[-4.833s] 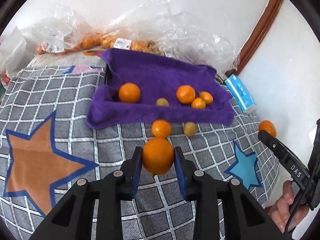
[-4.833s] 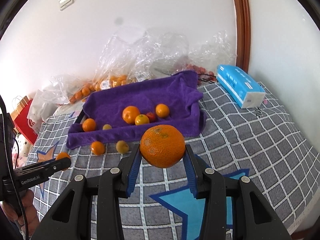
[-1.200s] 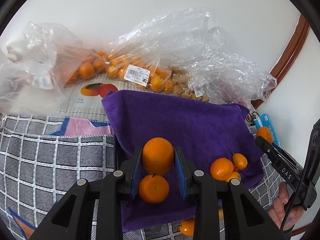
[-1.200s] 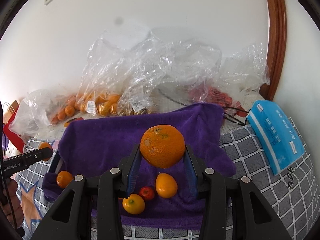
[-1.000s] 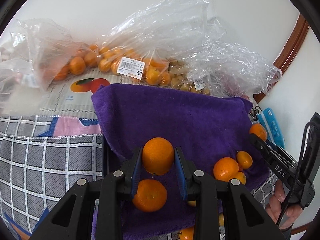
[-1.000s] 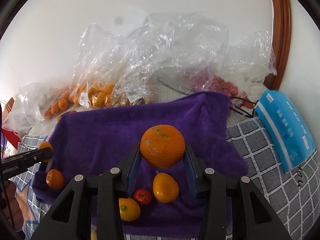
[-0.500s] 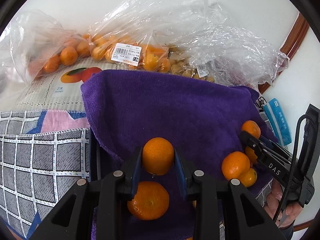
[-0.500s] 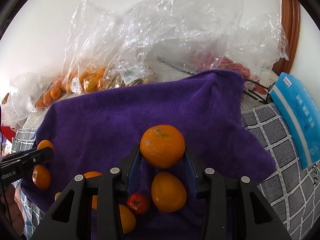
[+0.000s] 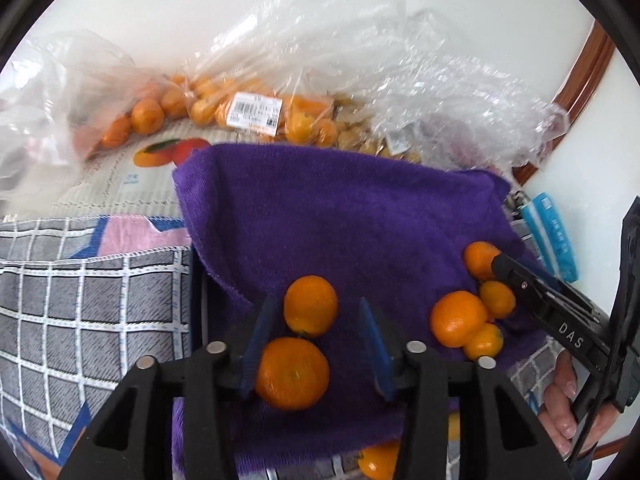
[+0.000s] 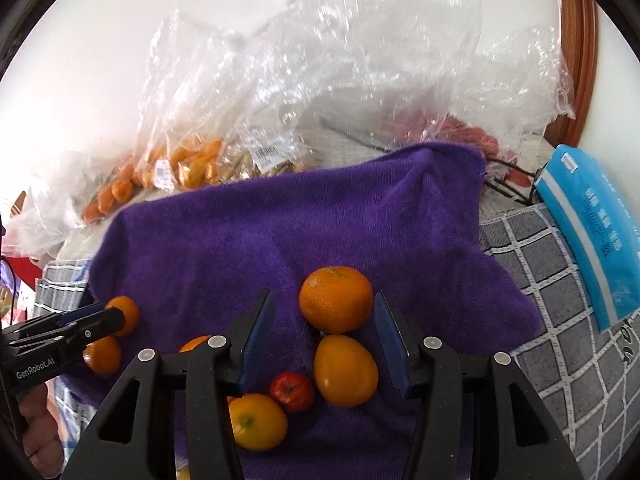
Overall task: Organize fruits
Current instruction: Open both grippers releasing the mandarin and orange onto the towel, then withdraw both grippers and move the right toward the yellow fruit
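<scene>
- The left gripper (image 9: pixel 318 340) has just been opening; its fingers (image 9: pixel 256 344) now stand apart from the small mandarin (image 9: pixel 310 305), which sits on the purple towel (image 9: pixel 340 216) between them with a visible gap on the right side. On the left the gap is too slim to judge.
- That mandarin rests against a larger mandarin (image 9: pixel 292 373) just below it. To release cleanly, I would spread the fingers a little more, then lift straight back so neither blue pad nudges the pair.
- In the middle of the towel lies bare cloth, so later fruit has room there.
- The right gripper (image 10: pixel 322 338) has also just been opening; its fingers (image 10: pixel 390 344) are partly spread, and the big orange (image 10: pixel 336 298) lies on the towel between them, seemingly free of both pads.
- The orange leans on a yellow-orange fruit (image 10: pixel 346 370), with a small red fruit (image 10: pixel 291 391) beside that. Withdrawal should be upward and backward, since a sideways drift would likely roll the cluster.
- The towel seems to line a tray and slope inward, so fruit should settle rather than escape.
</scene>
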Demonstrator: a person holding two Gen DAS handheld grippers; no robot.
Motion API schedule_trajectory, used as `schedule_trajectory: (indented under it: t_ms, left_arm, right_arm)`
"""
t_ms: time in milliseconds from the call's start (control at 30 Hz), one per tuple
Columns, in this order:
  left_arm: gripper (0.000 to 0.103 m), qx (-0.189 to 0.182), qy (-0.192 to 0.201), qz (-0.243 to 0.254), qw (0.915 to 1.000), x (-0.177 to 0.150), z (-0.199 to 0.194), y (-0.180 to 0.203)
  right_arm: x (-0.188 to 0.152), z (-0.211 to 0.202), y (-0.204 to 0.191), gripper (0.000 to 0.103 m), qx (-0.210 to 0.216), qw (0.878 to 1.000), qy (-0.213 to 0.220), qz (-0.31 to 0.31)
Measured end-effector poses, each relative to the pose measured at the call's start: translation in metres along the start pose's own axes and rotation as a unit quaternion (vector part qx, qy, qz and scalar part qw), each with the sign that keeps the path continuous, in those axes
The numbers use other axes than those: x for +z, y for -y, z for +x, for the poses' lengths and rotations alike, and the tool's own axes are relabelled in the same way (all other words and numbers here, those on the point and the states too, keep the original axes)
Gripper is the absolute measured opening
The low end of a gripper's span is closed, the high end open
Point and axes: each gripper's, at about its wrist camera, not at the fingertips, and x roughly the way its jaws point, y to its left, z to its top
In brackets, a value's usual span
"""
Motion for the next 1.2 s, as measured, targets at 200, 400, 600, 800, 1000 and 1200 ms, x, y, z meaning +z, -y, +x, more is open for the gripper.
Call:
schedule_trajectory:
  t_ms: [200,400,600,800,1000,1200]
  left_arm:
    - [0.045,0.011,0.029,-0.001,0.9995,-0.013,-0.04,0.005]
    - [0.045,0.015,0.057,-0.008,0.9982,-0.038,-0.078,-0.001]
    - [0.045,0.011,0.059,-0.026,0.9978,-0.073,-0.094,-0.01]
    - [0.045,0.024,0.06,-0.039,0.9972,-0.105,-0.1,-0.019]
    - [0.045,0.045,0.045,-0.036,0.9973,-0.128,-0.092,-0.036]
    - [0.044,0.052,0.029,-0.061,0.9963,-0.148,-0.082,-0.064]
  right_arm:
    - [-0.008,-0.046,-0.014,0.053,0.004,0.999,0.034,-0.005]
    - [-0.025,-0.087,-0.03,0.055,0.0,0.998,0.058,-0.016]
    - [-0.047,-0.122,-0.039,0.055,-0.015,0.996,0.083,-0.017]
    - [-0.071,-0.138,-0.04,0.055,-0.023,0.996,0.083,-0.021]
    - [-0.095,-0.143,-0.039,0.055,-0.034,0.996,0.087,-0.007]
    - [-0.112,-0.122,-0.049,0.053,-0.01,0.999,0.045,-0.009]
